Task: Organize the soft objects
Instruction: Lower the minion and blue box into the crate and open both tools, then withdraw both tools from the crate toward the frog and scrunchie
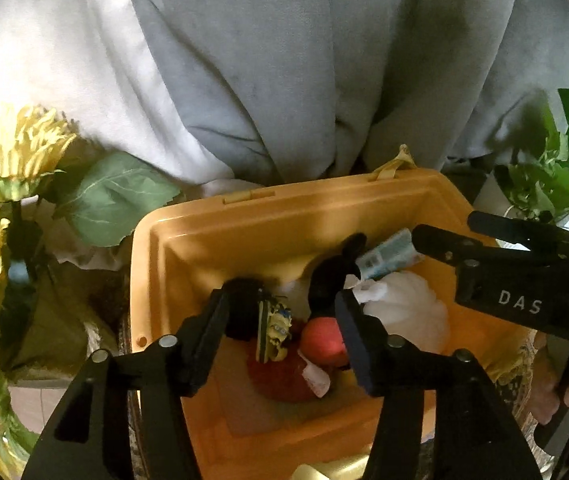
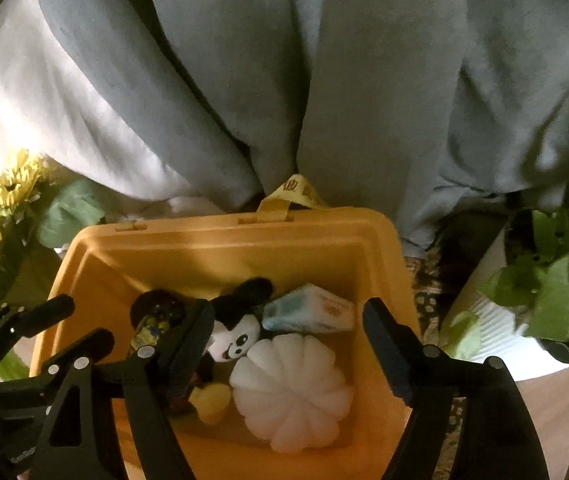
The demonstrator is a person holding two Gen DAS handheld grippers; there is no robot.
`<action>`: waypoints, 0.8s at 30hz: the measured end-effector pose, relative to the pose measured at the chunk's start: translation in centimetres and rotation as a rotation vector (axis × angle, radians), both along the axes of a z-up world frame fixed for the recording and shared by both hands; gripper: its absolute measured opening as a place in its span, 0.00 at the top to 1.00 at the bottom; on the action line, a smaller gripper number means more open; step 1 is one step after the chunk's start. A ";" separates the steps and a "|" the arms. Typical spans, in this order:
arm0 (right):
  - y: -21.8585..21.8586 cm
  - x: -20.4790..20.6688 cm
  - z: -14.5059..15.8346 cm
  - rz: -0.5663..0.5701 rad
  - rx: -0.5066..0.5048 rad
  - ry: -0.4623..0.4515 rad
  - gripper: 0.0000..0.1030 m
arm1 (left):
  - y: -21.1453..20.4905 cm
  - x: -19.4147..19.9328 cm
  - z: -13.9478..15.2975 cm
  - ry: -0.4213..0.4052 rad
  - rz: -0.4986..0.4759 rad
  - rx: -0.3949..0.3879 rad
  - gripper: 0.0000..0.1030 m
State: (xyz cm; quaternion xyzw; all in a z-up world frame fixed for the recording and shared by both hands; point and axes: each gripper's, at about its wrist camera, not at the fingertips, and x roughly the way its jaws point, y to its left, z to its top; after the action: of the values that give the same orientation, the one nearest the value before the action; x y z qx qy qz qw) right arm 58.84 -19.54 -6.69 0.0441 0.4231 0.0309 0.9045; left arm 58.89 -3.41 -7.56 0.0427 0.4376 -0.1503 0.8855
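Observation:
A yellow plastic bin (image 1: 284, 200) (image 2: 224, 236) holds the soft things. In it lie a black, white and red mouse plush (image 2: 236, 336) (image 1: 284, 376), a white pumpkin-shaped cushion (image 2: 292, 392) (image 1: 408, 312) and a blue-white tissue pack (image 2: 308, 312) (image 1: 388, 254). My left gripper (image 1: 280, 320) hangs over the bin with its jaws apart. The mouse plush and a small yellow charm (image 1: 276, 332) lie between and below the fingers, not pinched. My right gripper (image 2: 288, 336) stands wide open above the pumpkin cushion, and its left finger is close to the mouse plush. Each gripper also shows in the other's view: right gripper (image 1: 444, 226), left gripper (image 2: 86, 320).
Grey and white draped cloth (image 1: 284, 60) hangs right behind the bin. Artificial sunflowers (image 1: 12, 152) with a big green leaf (image 1: 116, 196) stand to its left. A leafy plant (image 2: 556, 292) in a white pot (image 2: 496, 320) is on the right. A hand (image 1: 556, 392) grips the right gripper's handle.

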 end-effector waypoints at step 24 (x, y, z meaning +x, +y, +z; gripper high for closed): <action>-1.4 -15.2 6.6 -0.117 -0.005 -0.314 0.19 | 0.5 -13.2 5.9 -0.354 -0.004 -0.032 0.33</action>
State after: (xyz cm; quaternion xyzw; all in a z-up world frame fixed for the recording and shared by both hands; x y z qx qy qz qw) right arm 43.67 -20.95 -0.10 0.0611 0.2732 -0.0163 0.9599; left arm 45.68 -2.92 -1.67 0.0553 0.2722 -0.1489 0.9490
